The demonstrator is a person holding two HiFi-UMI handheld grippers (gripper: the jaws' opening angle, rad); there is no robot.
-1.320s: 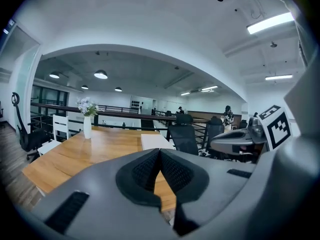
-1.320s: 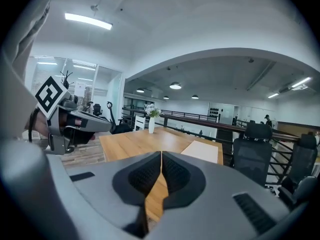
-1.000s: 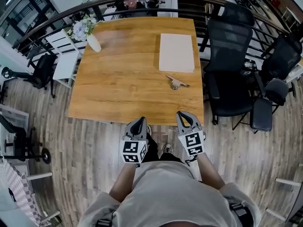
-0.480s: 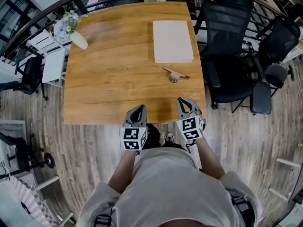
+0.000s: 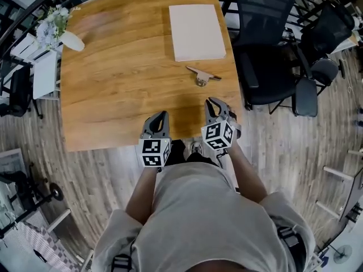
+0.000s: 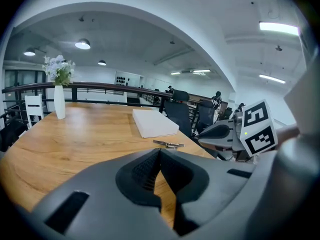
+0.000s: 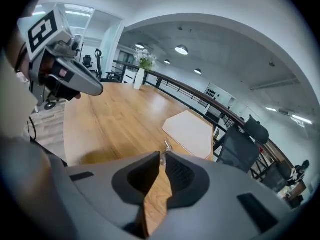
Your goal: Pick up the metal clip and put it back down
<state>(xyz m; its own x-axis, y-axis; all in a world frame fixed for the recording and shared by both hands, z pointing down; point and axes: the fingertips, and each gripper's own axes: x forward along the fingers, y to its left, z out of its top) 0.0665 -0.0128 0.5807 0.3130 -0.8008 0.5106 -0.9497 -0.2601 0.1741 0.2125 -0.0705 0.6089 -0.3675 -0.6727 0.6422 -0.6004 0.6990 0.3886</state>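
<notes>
Head view, grippers: your left gripper (image 5: 160, 115) and right gripper (image 5: 212, 102) sit side by side at the near edge of the wooden surface (image 5: 119, 89). Both point away from you across it.
Head view, clip: the metal clip (image 5: 202, 76) lies flat on the surface, ahead of the right jaws and well off to the right of the left jaws. Nothing touches it.
Head view, beyond: a white pad (image 5: 195, 32) lies past the clip, farther out from both pairs of jaws.
Head view, change: a second ago both grippers hung short of the surface edge; now their tips are over it, and the gap between the right jaws and the clip has shrunk.
Left gripper view, jaws: pressed together at the tips, with nothing between them.
Left gripper view, clip: it shows just above the jaw tips and slightly right, still well ahead of them.
Right gripper view, jaws: closed tip to tip and empty.
Right gripper view, clip: it peeks out directly beyond the tips, almost in line with them.
Meaning for the task: you are on the approach, with the pick-up not yet begun. The right jaws look the better placed, and you will probably need to spread them before you reach the clip.
</notes>
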